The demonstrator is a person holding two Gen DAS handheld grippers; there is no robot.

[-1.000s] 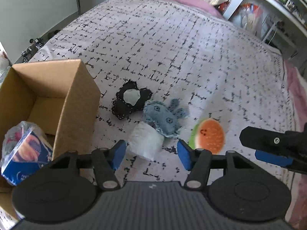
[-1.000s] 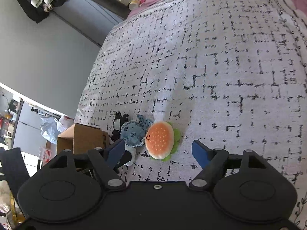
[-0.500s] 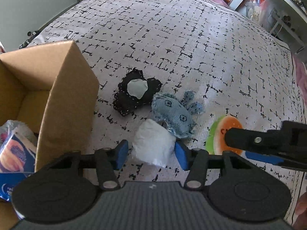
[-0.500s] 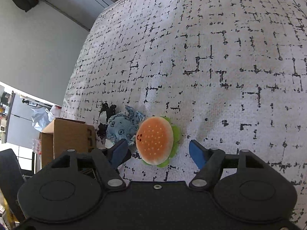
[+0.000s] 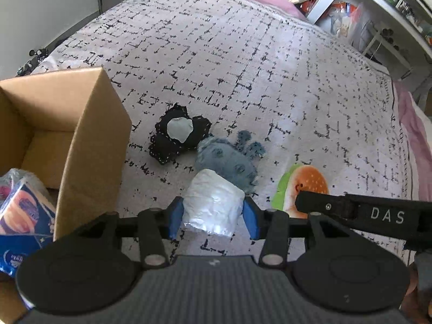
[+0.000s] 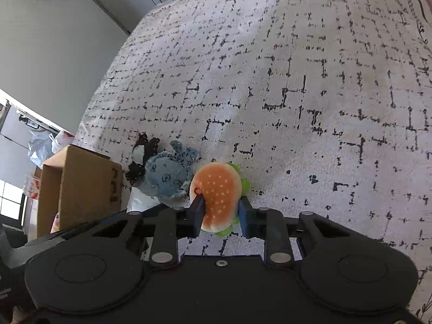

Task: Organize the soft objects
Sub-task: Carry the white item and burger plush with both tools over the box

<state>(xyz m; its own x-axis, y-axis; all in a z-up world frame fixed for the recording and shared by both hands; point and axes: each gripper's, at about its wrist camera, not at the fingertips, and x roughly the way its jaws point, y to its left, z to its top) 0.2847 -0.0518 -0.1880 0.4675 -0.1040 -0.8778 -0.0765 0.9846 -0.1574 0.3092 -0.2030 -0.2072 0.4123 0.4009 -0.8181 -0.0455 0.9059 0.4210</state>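
Left gripper (image 5: 213, 217): blue pads pressed on both sides of the white wrapped roll (image 5: 213, 206), low on the bed (image 5: 270, 81).
Right gripper (image 6: 220, 216): clamped on the burger plush (image 6: 217, 194).
Denim plush (image 5: 226, 162): touching the roll's far side.
Black pouch (image 5: 178, 140): just beyond it.
Cardboard box (image 5: 91, 145): left, tissue pack (image 5: 21, 221) inside.
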